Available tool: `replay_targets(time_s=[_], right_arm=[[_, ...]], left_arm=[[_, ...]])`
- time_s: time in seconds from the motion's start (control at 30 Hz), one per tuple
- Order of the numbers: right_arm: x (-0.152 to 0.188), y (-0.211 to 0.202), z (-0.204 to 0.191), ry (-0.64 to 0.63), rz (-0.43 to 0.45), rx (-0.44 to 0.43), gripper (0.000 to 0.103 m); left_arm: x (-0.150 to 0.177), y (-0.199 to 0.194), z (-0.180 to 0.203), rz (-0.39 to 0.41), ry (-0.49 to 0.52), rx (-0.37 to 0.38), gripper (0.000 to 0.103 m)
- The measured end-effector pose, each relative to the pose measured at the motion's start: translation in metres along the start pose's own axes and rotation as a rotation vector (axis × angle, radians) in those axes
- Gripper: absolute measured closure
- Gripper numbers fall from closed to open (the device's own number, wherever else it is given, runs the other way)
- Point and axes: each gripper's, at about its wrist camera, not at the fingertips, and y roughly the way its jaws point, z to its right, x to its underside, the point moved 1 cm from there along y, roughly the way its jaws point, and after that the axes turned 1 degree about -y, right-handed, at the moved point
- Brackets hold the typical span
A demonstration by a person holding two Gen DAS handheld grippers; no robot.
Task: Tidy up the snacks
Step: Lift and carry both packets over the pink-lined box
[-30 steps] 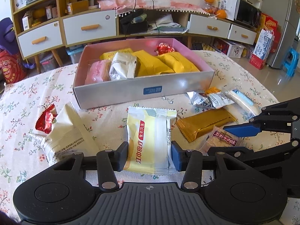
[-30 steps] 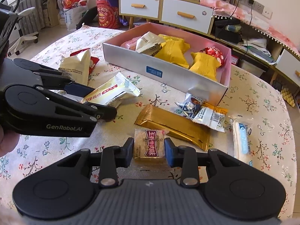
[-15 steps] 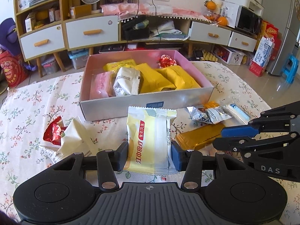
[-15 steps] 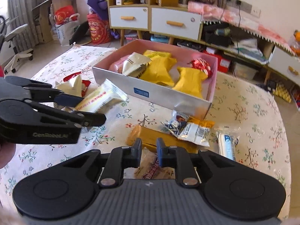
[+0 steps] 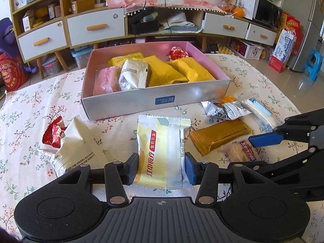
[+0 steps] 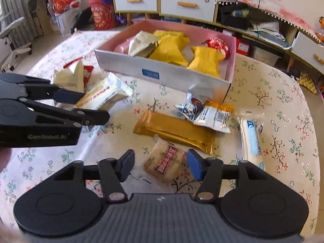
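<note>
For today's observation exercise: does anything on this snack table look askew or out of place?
Yes. The small meat snack packet lies tilted on the tablecloth between the right gripper fingers, whose jaws have just been opening and do not touch it. Several packets lie scattered outside the box.

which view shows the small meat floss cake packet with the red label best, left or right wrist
The right wrist view: the small packet lies whole and central between the open fingers of the right tool, untouched, label readable. In the left wrist view the packet sits near the right edge, partly hidden behind a blue fingertip.
</note>
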Motion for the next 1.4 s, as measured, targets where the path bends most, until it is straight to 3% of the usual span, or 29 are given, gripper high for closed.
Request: replay_targets(time_s=[0.17,0.53,0.8,1.2,1.4], right_arm=[[0.001,0.003,-0.002,-0.012,-0.018,-0.001,0.071],[-0.016,-0.020,0.000,-0.011,0.065,0.001,0.072],[-0.053,-0.016,0.012,-0.017,0.108,0.048,0.072],[-0.122,0.038,0.049,0.079,0.153,0.084,0.072],[-0.143,0.061,0.063,0.119,0.152,0.099,0.072]], left_arm=[[-0.001,0.000,-0.002,-0.004,-0.006,-0.007,0.058],[-0.014,-0.015,-0.004,0.042,-0.004,-0.024,0.058],[-0.054,-0.016,-0.025,0.099,-0.005,-0.077,0.058],[-0.120,0.046,-0.076,0.069,-0.120,-0.094,0.058],[-0.136,0.075,-0.085,0.050,-0.110,-0.125,0.058]])
